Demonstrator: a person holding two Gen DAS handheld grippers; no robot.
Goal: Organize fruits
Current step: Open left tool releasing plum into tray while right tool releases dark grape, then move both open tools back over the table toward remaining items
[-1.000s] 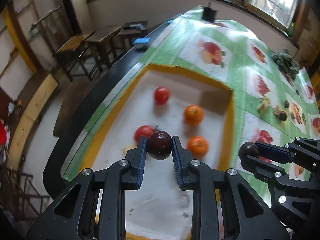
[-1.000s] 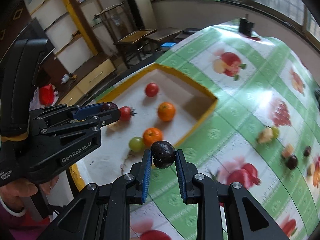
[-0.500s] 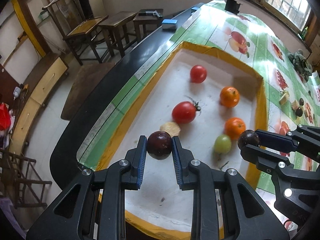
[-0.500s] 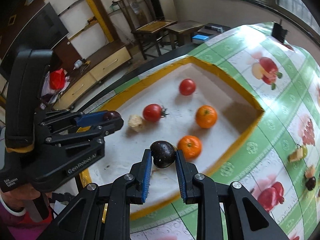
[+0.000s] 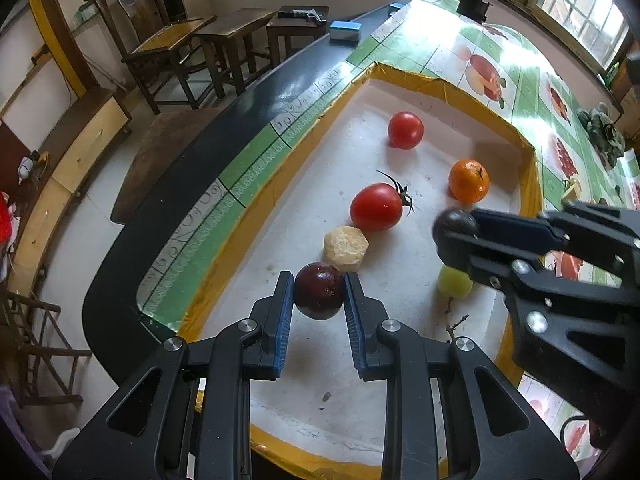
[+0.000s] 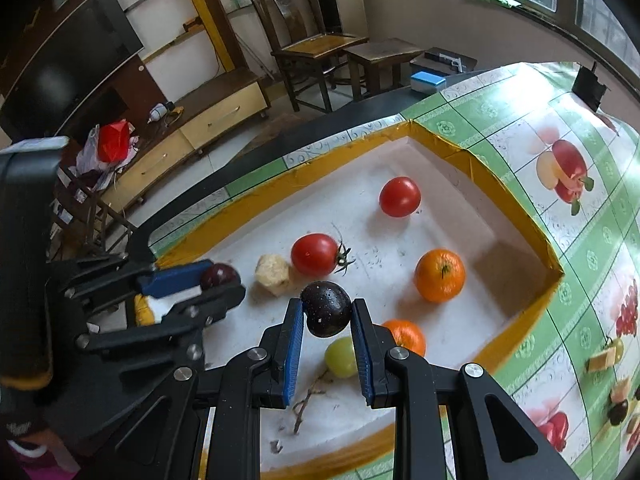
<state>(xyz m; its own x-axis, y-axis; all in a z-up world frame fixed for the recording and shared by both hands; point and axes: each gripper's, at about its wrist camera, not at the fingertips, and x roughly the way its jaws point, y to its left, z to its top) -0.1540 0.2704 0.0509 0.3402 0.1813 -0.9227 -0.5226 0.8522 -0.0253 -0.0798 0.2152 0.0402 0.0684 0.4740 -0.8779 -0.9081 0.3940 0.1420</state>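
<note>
Now, on the left, the left gripper [image 5: 319,295] had its jaws pinching a dark red plum [image 5: 319,296], blue pads tight on both sides, held above the near-left part of the white tray [image 5: 304,364] with the yellow rim. Just past that plum lay a pale chunk of fruit [image 5: 346,249] on the tray floor, and touching it from behind sat a stemmed red tomato [image 5: 377,207]. Further back, toward the far edge of the tray, a second red tomato [image 5: 405,129] sat alone. Moving right, an orange [image 5: 469,181] rested near the tray's far-right corner, and a second orange [image 6: 405,336] lay close to the tray's right wall, seen from the right wrist. A green grape [image 5: 454,283] sat beside it on the tray floor, with a bare twig [image 6: 306,402] lying just nearer. Above that grape, the right gripper [image 6: 326,312] had its jaws clamped on a nearly black plum [image 6: 326,309], hovering over the tray's near-right part. The tray itself sat on the worktop [image 6: 532,128], on a green cloth printed with fruit, close to the worktop's left edge. Over at the far right of the worktop a few small fruit pieces [image 6: 608,354] lay scattered outside the tray.
</note>
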